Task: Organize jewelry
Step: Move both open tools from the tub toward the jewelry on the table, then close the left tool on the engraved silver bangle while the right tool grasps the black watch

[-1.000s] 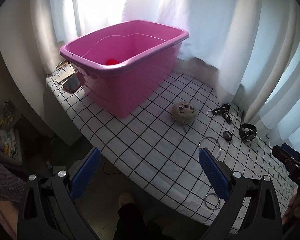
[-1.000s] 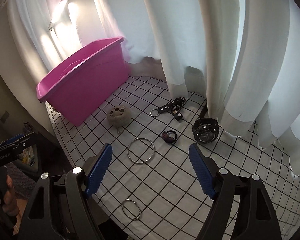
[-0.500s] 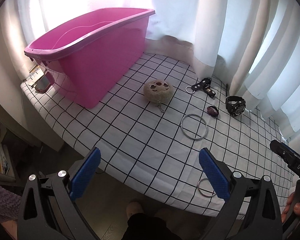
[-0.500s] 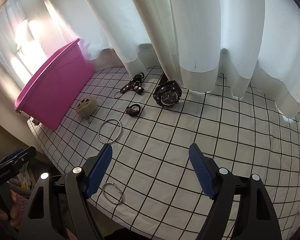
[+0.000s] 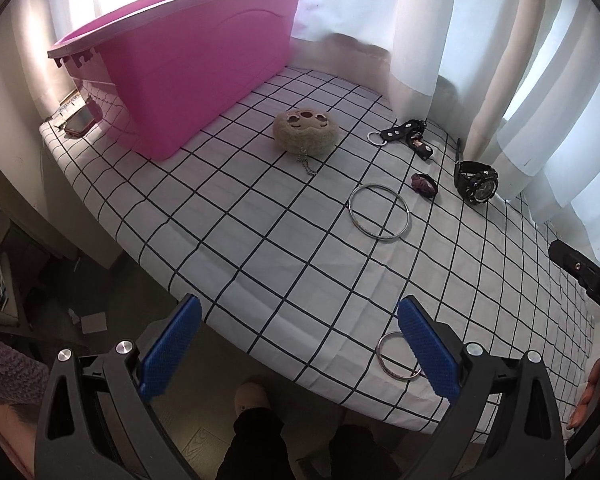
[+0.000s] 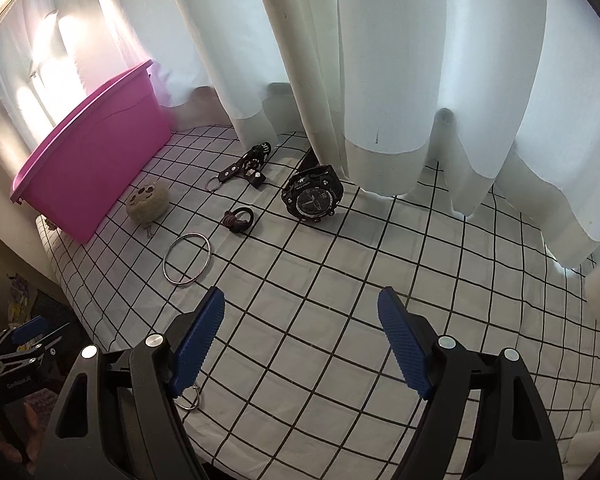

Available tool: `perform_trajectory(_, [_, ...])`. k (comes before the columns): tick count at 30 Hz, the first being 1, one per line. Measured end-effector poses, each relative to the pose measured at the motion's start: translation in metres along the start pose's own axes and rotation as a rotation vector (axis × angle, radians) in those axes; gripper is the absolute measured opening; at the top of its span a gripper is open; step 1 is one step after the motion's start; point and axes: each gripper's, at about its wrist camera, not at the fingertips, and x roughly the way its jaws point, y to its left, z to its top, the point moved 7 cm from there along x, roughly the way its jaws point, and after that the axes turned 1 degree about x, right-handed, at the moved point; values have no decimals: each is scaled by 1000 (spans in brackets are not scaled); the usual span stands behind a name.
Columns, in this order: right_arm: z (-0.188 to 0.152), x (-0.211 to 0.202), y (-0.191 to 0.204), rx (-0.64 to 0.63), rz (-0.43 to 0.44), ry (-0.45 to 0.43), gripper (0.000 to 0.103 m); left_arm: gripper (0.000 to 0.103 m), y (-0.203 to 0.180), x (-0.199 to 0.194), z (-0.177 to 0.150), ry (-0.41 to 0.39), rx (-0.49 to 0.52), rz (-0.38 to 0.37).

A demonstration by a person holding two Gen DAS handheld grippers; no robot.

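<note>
Stage judged as pre-grasp: both tools hovered above the bench [image 5: 260, 248], nothing yet picked up.

Left gripper [image 5: 300, 346]: fingers spread wide, empty, poised at the near bench edge. Right gripper [image 6: 300, 340]: fingers likewise spread and empty, over bare checked cloth.

Jewelry laid out as follows:
- Small metal ring [image 5: 396, 358] at the near edge, partly hidden behind the left tool's right finger.
- Large metal bangle [image 5: 379, 211] mid-bench, flat on the cloth.
- Dark hair tie [image 6: 239, 219] just beyond the bangle, apart from it.
- Black wristwatch [image 6: 313, 199] near the curtain [image 6: 380, 60], face tilted up.
- Black strap keychain [image 6: 242, 168] farther back, ring end toward the bin.
- Plush charm [image 5: 306, 131] with a short bead chain, near the pink bin [image 5: 188, 68].

Pink bin stood at the back left — judged as the likely destination; interior not visible from either view.

Recommended for the next pick, as judgement only:
- Nearest item — the small ring — taken first; thin, flat metal likely to slide, so one finger placed inside the loop and one outside, closed across the wire.
- Soft cloth likely to bunch under a low approach; descent kept steep.
- Ring's closeness to the edge posed a drop risk; no pushing outward.
</note>
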Motion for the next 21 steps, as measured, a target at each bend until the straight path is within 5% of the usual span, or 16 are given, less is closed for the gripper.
perform_trajectory(10, [19, 48, -30, -207, 167, 37, 75, 97, -36, 2, -60, -5, -255, 192])
perform_trajectory(21, [19, 86, -47, -276, 211, 28, 75, 97, -76, 29, -87, -45, -345, 245])
